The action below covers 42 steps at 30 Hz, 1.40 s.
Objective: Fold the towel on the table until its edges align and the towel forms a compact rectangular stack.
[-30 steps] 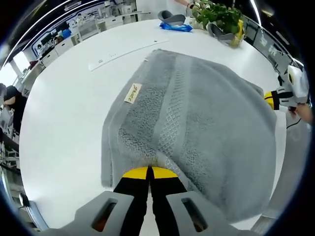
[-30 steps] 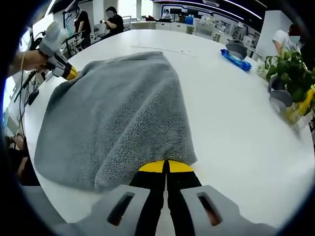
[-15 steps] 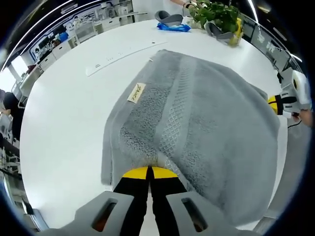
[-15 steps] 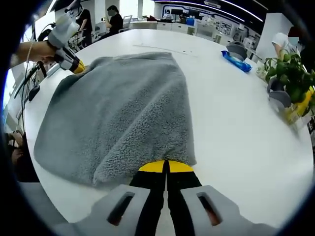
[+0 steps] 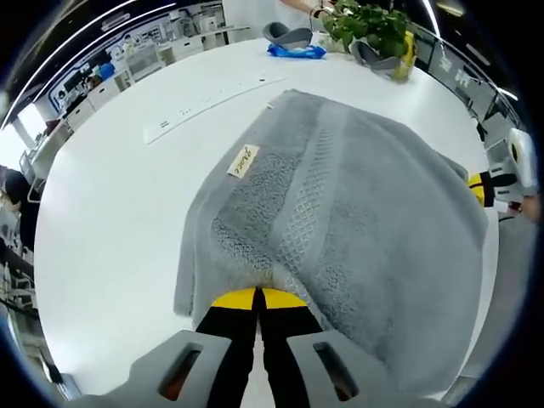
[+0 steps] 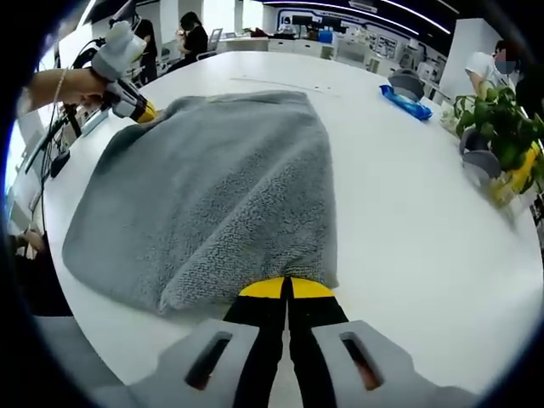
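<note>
A grey towel [image 5: 340, 212] with a cream label [image 5: 244, 161] lies spread over the white table [image 5: 110, 212]. My left gripper [image 5: 257, 297] is shut on the towel's near corner. In the right gripper view the same towel [image 6: 221, 195] stretches away from me, and my right gripper [image 6: 286, 289] is shut on another corner of it. The left gripper [image 6: 136, 106] appears at the towel's far left corner, held by a hand. The right gripper [image 5: 489, 185] shows at the towel's right edge in the left gripper view.
A potted plant [image 5: 374, 25], grey bowls [image 5: 285, 34] and a blue packet [image 5: 296, 51] stand at the table's far side. A white strip [image 5: 212, 98] lies beyond the towel. People stand past the table [image 6: 191, 34]. Cables hang off the table edge [image 6: 51, 144].
Both grippers have carried their towel corners a little farther across the table, so the towel lies slightly more forward. Both stay shut on it.
</note>
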Motion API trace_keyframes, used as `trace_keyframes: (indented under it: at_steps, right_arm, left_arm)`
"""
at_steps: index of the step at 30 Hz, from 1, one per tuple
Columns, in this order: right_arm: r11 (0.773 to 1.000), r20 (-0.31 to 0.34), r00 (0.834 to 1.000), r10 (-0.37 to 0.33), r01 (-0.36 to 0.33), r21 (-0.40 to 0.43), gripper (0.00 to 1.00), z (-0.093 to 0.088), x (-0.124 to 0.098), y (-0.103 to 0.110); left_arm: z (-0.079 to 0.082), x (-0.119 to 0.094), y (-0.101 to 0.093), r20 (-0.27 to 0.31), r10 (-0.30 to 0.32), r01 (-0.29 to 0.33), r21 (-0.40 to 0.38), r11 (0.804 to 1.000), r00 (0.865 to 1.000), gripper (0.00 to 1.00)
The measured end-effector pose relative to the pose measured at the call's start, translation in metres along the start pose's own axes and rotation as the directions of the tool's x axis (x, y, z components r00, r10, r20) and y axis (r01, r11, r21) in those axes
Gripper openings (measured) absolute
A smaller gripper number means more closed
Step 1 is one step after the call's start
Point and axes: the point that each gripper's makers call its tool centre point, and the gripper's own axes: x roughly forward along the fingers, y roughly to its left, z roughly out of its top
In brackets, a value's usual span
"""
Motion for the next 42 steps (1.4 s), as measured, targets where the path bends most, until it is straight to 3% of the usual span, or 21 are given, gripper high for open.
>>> trace_keyframes:
  at_steps: [28, 42]
  right_arm:
    - [0.999, -0.009, 1.0, 0.028, -0.028, -0.026, 0.0, -0.021, -0.017, 0.021]
    - [0.998, -0.021, 0.999, 0.048, -0.049, -0.037, 0.0, -0.03, -0.024, 0.028]
  left_arm:
    - [0.029, 0.01, 0.002, 0.066, 0.035, -0.038, 0.048, 0.998, 0.997, 0.01]
    - [0.047, 0.02, 0.006, 0.13, 0.044, -0.051, 0.054, 0.997, 0.991, 0.01]
